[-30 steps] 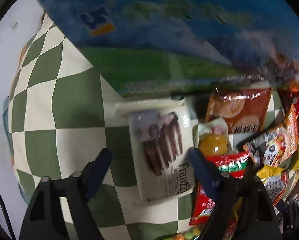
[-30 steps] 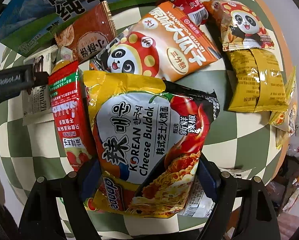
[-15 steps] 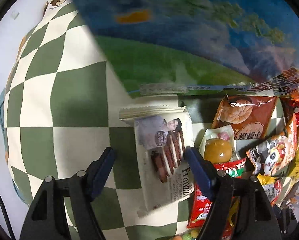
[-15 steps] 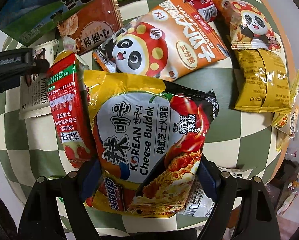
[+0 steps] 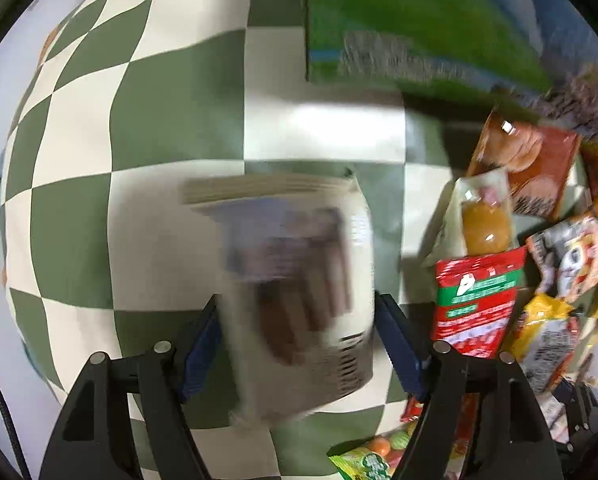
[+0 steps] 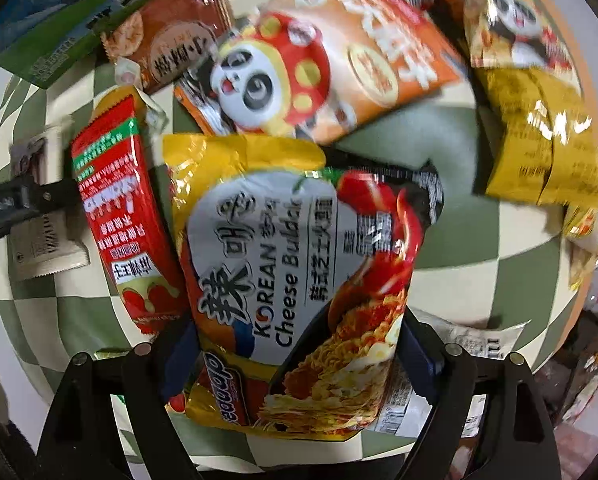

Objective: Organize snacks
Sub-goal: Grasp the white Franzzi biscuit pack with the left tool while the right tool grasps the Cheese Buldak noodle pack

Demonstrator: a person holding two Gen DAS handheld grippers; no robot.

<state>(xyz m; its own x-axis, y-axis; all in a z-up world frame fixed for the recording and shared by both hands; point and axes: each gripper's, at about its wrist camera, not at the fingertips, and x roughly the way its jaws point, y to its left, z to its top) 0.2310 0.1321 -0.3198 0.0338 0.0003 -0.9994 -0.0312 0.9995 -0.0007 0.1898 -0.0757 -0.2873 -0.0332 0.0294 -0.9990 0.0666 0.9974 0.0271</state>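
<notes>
While left tool (image 5: 297, 334) clamps flat crinkly white wafer packet (image 5: 299, 280), right tool (image 6: 299, 354) pinches glossy noodle packet (image 6: 299, 280).

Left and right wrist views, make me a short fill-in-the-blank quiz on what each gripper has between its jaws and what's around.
1. The left gripper has a ____ wafer packet between its jaws.
2. The right gripper straddles a yellow pack of Korean Cheese Buldak ____.
3. The tablecloth is checked in cream and ____.
4. The orange bag beyond the noodles shows a cartoon ____.

Missing words: white; noodles; green; panda
</notes>
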